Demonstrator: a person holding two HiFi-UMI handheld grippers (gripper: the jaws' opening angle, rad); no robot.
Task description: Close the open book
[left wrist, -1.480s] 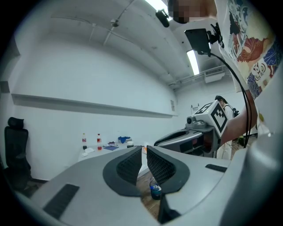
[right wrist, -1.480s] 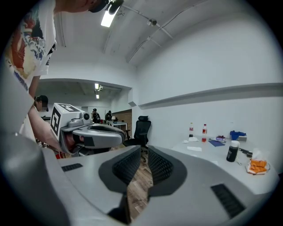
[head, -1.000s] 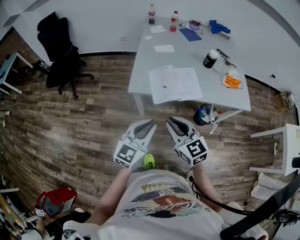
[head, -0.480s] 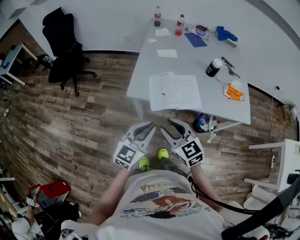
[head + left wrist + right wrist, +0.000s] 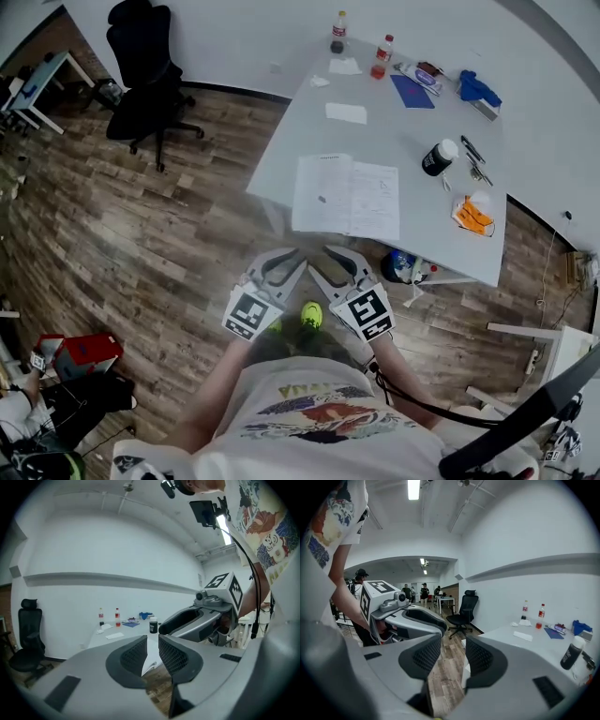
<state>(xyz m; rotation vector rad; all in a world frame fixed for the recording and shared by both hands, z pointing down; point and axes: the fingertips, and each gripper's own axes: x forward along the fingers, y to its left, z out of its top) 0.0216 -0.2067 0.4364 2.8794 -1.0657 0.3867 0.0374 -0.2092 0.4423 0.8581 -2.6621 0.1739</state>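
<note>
The open book (image 5: 347, 197) lies flat with white pages up near the front edge of the pale grey table (image 5: 412, 127). Both grippers hover over the wood floor just short of that edge, side by side. My left gripper (image 5: 279, 259) is open with nothing in it; in the left gripper view (image 5: 152, 644) the book's edge (image 5: 151, 663) shows through the gap. My right gripper (image 5: 330, 255) is open too, its jaws have just been opening, and nothing sits between them (image 5: 453, 653).
Farther back on the table stand two bottles (image 5: 338, 31), a black jar (image 5: 436, 157), a white paper (image 5: 347, 112), blue items (image 5: 480, 89) and an orange packet (image 5: 466, 214). A black office chair (image 5: 145, 80) is at the left, a bag (image 5: 403, 265) under the table.
Both grippers have moved forward toward the table's front edge, and the book is nearer. The right gripper's jaws went from nearly shut to open.
</note>
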